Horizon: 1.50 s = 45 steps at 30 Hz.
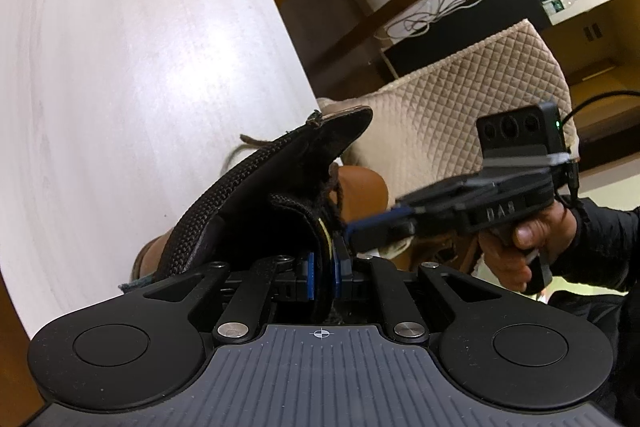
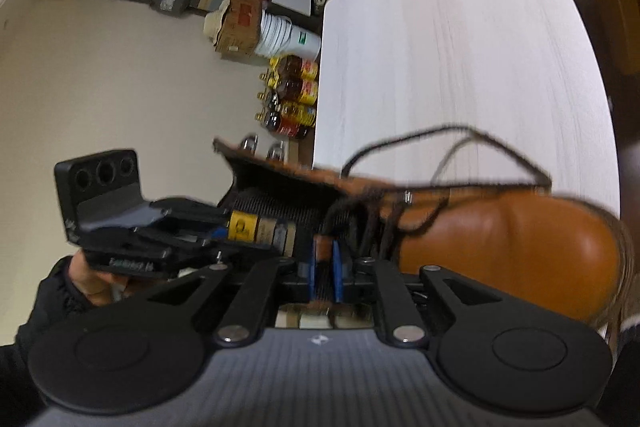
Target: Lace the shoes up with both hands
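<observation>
1. While both wrist views sat close over the work, we noted a tan leather boot point(image 2: 500, 239) lying on a pale table point(image 1: 140, 67), its toe toward three o'clock in the right wrist view.
2. The left gripper point(image 1: 323, 267) was clamped on the boot's black padded tongue point(image 1: 280, 179); both blue pads pressed its edge, and the tongue rose from them toward one o'clock.
3. From the right wrist view, the same gripper came in from nine o'clock, held by the left hand point(image 2: 92, 279) in a dark sleeve, with the tongue's yellow label just at its tips.
4. The right gripper point(image 2: 323, 267) had its pads a little apart, with a brown strip of the boot between them. We could not tell whether they pressed it; the frame was blurred there.
5. The right hand point(image 1: 516, 247) held that gripper at three o'clock in the left wrist view, tips reaching in beside the tongue.
6. A dark lace point(image 2: 420, 137) looped loose above the boot toward twelve o'clock, over the tabletop.
7. A quilted beige chair point(image 1: 460, 87) stood beyond the boot at two o'clock, and bottles point(image 2: 292, 95) stood on the floor by the table edge.
</observation>
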Available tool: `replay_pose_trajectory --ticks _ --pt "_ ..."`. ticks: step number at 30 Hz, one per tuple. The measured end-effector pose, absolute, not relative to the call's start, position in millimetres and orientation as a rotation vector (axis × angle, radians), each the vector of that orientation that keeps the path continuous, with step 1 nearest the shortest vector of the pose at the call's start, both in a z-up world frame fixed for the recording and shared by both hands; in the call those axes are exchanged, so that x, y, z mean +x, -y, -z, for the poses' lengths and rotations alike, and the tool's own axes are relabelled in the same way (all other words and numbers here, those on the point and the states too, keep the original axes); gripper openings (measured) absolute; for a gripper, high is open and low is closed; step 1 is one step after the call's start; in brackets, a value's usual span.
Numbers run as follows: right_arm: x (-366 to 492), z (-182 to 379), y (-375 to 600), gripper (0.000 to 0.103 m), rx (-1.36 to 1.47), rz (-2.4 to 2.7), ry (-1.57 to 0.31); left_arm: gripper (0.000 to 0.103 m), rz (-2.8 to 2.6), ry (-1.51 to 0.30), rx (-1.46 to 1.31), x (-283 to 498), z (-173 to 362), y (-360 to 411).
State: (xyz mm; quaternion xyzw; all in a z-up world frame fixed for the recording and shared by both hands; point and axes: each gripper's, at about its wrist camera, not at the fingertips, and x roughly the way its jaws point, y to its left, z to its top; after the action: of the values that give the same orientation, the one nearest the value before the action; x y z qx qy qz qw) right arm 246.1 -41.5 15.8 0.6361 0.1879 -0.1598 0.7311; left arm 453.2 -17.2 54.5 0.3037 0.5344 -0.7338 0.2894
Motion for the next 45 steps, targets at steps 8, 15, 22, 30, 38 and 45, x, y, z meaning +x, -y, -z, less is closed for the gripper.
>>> replay_pose_trajectory --ticks 8,15,22,30,38,45 --pt "260.6 -10.2 41.4 0.012 1.375 0.303 -0.445 0.008 1.970 -1.419 0.809 451.9 -54.7 17.5" --pt "258.8 5.5 48.9 0.012 1.447 0.242 -0.416 0.008 1.985 -1.414 0.811 452.2 -54.1 18.7" --pt "250.5 19.6 53.2 0.008 1.489 0.176 -0.370 0.009 2.015 -1.419 0.836 450.0 -54.3 23.0" --pt "241.5 9.2 50.5 0.001 1.420 0.150 -0.388 0.011 2.026 -1.434 0.832 450.9 -52.9 24.7" --pt "230.5 -4.4 49.0 0.005 1.413 0.156 -0.412 0.009 2.031 -1.441 0.831 450.4 -51.1 25.3" --pt "246.5 4.7 52.5 0.013 1.442 0.175 -0.435 0.008 2.039 -1.449 0.813 451.9 -50.7 23.5"
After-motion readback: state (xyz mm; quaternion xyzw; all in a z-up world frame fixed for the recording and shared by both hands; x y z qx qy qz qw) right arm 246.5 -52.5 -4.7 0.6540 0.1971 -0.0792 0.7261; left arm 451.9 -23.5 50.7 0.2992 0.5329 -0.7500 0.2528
